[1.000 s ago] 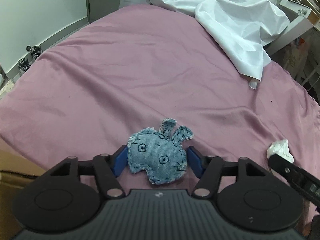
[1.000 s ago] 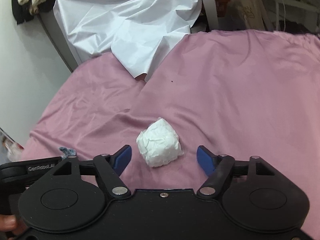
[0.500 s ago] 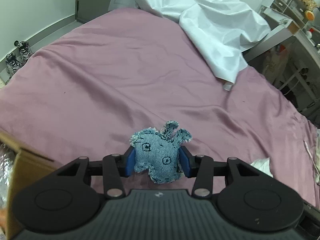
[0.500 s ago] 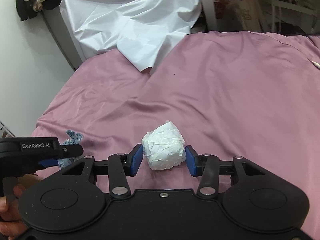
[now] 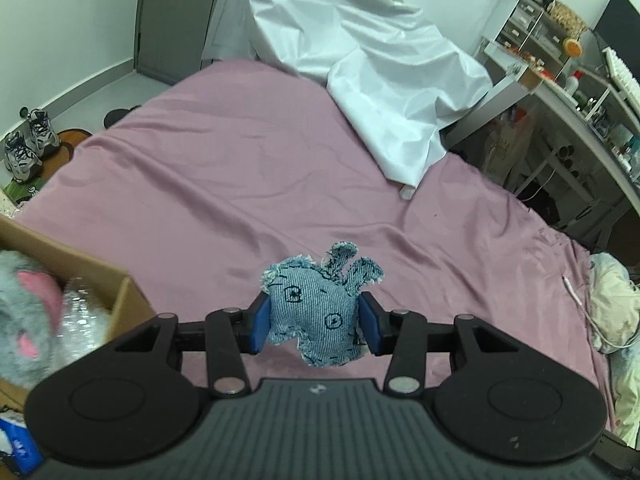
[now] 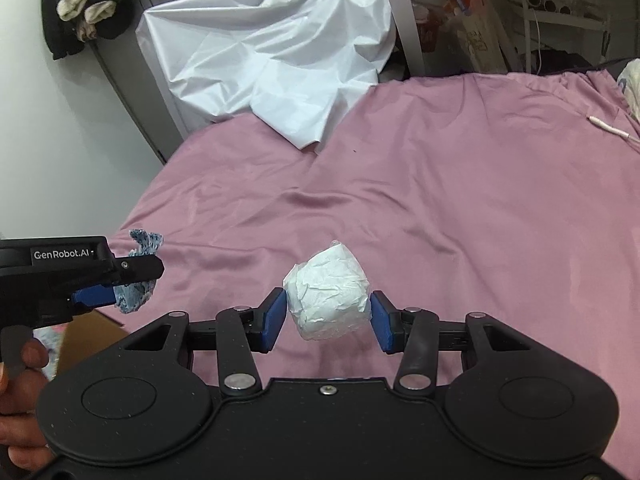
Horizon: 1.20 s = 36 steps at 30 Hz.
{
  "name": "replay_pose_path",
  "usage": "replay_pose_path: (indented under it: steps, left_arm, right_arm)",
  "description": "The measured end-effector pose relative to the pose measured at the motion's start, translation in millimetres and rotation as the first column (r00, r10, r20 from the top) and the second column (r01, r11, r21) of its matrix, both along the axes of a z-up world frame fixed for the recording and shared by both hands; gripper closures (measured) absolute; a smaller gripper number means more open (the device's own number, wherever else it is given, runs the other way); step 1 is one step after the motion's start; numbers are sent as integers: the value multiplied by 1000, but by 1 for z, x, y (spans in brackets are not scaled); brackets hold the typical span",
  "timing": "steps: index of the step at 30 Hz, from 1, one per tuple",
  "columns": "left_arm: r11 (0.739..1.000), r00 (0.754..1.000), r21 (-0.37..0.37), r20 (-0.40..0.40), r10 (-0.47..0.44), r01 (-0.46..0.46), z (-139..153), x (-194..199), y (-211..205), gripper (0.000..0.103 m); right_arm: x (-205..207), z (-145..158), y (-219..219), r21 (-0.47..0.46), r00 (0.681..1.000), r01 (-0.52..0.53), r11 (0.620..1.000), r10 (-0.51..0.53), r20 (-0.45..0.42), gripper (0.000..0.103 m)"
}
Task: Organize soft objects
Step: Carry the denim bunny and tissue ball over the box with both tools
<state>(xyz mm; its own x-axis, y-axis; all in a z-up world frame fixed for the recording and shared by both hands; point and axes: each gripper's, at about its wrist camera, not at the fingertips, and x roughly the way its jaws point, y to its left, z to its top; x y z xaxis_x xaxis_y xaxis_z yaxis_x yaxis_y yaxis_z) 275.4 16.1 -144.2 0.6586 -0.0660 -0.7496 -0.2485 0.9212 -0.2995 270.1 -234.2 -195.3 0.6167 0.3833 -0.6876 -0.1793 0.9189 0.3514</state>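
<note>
Between the blue pads of the left gripper (image 5: 316, 322), a frayed denim bunny toy (image 5: 318, 308) is pinched from both sides and held clear of the bedding, its two ears pointing up and away. Between the pads of the right gripper (image 6: 327, 322), a crumpled white paper ball (image 6: 326, 294) is clamped in the same manner, likewise lifted off the surface. In the right wrist view the left gripper appears at the left edge, the toy protruding from its tip. Beneath both lies a mauve bedsheet (image 5: 224, 184), smooth but creased in long shallow folds, covering a bed. At the near left corner stands an open cardboard box (image 5: 100, 276) containing a grey plush toy (image 5: 24, 312) with pink patches and some shiny wrapping. At the far end of the bed a white sheet (image 5: 384, 92) is draped onto the mauve fabric. A white desk (image 5: 560, 108) with shelving and clutter runs along the right side; a pair of sneakers (image 5: 28, 148) rests on the floor at left; dark clothing (image 6: 86, 4) hangs beside a door
</note>
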Motion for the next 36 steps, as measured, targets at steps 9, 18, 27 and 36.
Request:
replay_pose_path:
  steps: [9, 18, 27, 36]
  left_arm:
    - [1000, 998, 5, 57, -3, 3, 30, -34, 9, 58]
    - [1000, 996, 3, 94, 2, -2, 50, -64, 23, 58]
    - [1000, 993, -5, 118, 6, -6, 58, -95, 39, 58]
    - [999, 991, -28, 132, 31, -28, 57, -119, 64, 58]
  right_arm:
    - [-23, 31, 5, 23, 998, -6, 1000, 5, 58, 58]
    - [-44, 57, 18, 33, 993, -32, 999, 28, 119, 58]
    - [-62, 72, 35, 44, 987, -61, 997, 54, 154, 58]
    - [-79, 76, 56, 30, 983, -86, 996, 80, 165, 58]
